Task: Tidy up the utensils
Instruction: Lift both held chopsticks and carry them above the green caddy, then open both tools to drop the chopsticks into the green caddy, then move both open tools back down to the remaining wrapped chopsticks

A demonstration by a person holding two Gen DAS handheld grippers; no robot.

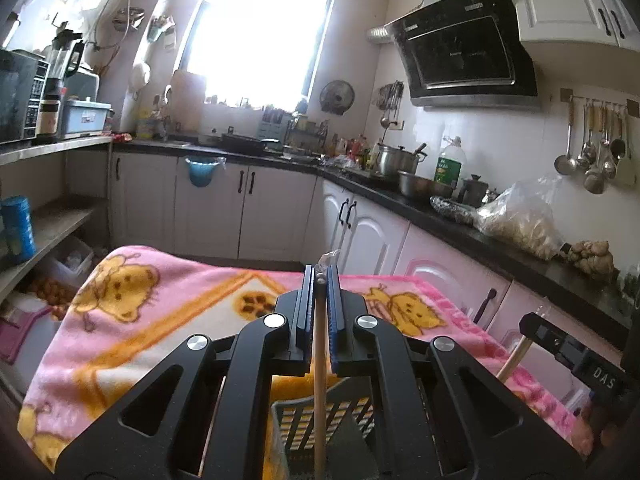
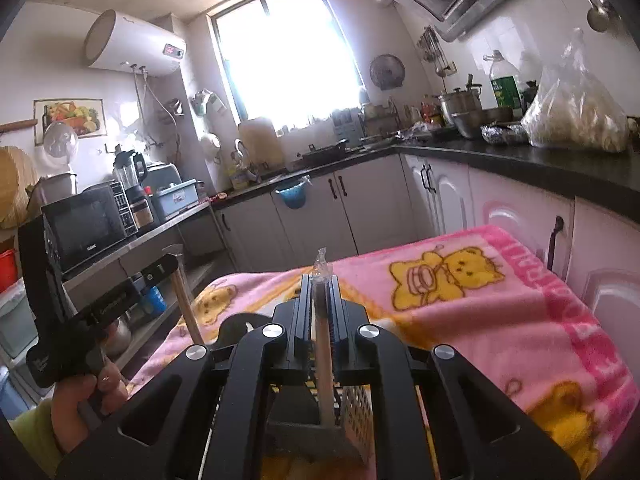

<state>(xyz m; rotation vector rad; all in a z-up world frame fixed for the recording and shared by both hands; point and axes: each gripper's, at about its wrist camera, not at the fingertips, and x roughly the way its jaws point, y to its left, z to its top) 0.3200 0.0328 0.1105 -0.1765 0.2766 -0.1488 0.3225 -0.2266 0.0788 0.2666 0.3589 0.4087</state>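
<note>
- You're in a kitchen: bright window (image 1: 260,32) at top centre, range hood (image 1: 464,48) upper right, dark counter (image 1: 480,236) running down the right.
- A pink bear-print blanket (image 1: 160,320) covers the tabletop across the lower frame.
- Your left gripper (image 1: 319,276) is clamped on a wooden chopstick (image 1: 319,380), upright between the jaws, above the slotted grey basket (image 1: 320,420) at bottom centre.
- Your right gripper (image 2: 320,280) pinches another chopstick (image 2: 325,368) the same way, its lower end in the basket (image 2: 356,412).

Daylight floods in through the window (image 1: 256,32), which is blown out white; the walls look hazy, the fisheye edges bend and darken.
</note>
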